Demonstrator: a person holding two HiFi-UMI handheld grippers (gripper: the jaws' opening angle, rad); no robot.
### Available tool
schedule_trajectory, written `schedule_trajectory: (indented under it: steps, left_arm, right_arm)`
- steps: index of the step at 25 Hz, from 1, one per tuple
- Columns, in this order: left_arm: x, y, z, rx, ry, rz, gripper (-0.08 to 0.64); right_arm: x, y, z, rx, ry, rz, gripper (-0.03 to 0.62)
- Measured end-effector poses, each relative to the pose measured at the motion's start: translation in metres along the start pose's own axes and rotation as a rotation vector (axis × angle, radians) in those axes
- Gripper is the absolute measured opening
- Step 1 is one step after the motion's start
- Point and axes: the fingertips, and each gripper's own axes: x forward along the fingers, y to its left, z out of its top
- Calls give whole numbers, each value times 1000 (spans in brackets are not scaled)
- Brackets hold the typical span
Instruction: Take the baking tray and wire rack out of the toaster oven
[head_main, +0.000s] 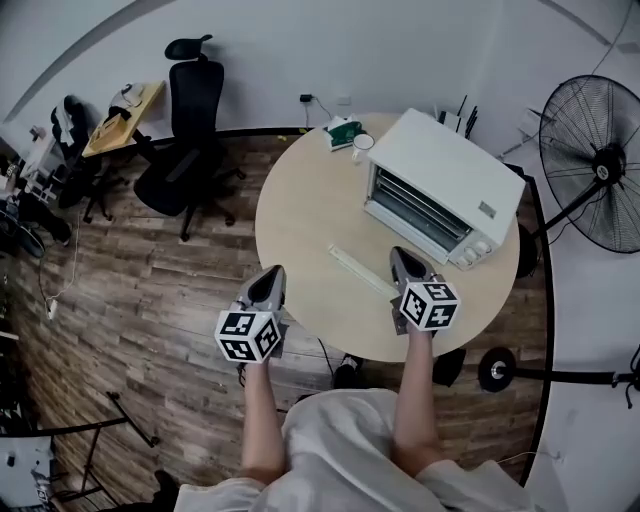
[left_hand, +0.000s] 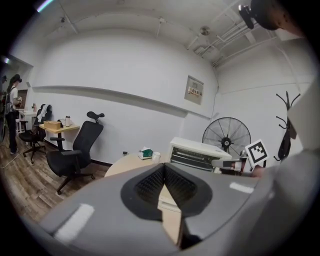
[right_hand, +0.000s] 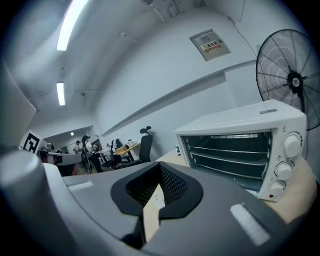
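table (head_main: 300, 215) — toaster oven (head_main: 440, 185) near rim; left tongs (head_main: 273, 272), right tongs (head_main: 399, 254) shut

The round table (head_main: 300, 225) bears a toaster oven (head_main: 440, 185), cup (head_main: 362, 146), green box (head_main: 343, 131) and pale strip (head_main: 360, 270).

My left tongs (head_main: 270, 280): grey shell with small white strips, and black mesh pads (left_hand: 149, 184) inside.
My right tongs (head_main: 402, 262): grey too, with the same black pads.
My cubes (head_main: 248, 335): white with black square marks, one on each tongs.
My clothes (head_main: 345, 445): pale, loose cloth.
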Motion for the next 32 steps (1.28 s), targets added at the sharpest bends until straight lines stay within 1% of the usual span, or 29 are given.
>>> schedule_trajectory:
  steps: [2,4,8,11,16,19,21,24,28,30,32]
  left_arm:
    - [10,9,10,6,-8,2,55]
    - [17,19,13,9,-3,4,55]
    - [30,35,-1,-3,41,-8,55]
    - [48,34,-7,-14,61,-47,55]
    - [84,22,-9,-10,89,-177,55]
    - [103,16,-10,11,120,-278,55]
    - [113,16,-4,22,132,-336,55]
    - [125,20,9,23,146,-430,54]
    - [133,29,3,12,192,-532,55]
    - [140,33,-4,-15,206,-567,54]
    - [147,37,-14,-48,226,-589,55]
  right_arm:
    - [13,-6,6,17,-14,-9,-3]
    - [23,-9,3,36,-18,-19,-3]
    - [33,-12,-17,58,15,-45,-3]
    - [31,-20,-21,72,14,-81,-3]
    - [21,-33,-22,106,-14,-179,-3]
    - [12,-39,-27,141,-42,-269,-3]
    - [7,-40,-22,179,-80,-329,-3]
    - [3,-24,-17,227,-130,-387,-3]
    - [2,3,-38,303,-168,-469,-3]
    - [5,14,-47,336,-196,-486,-3]
    - [6,23,-56,350,-206,-500,-3]
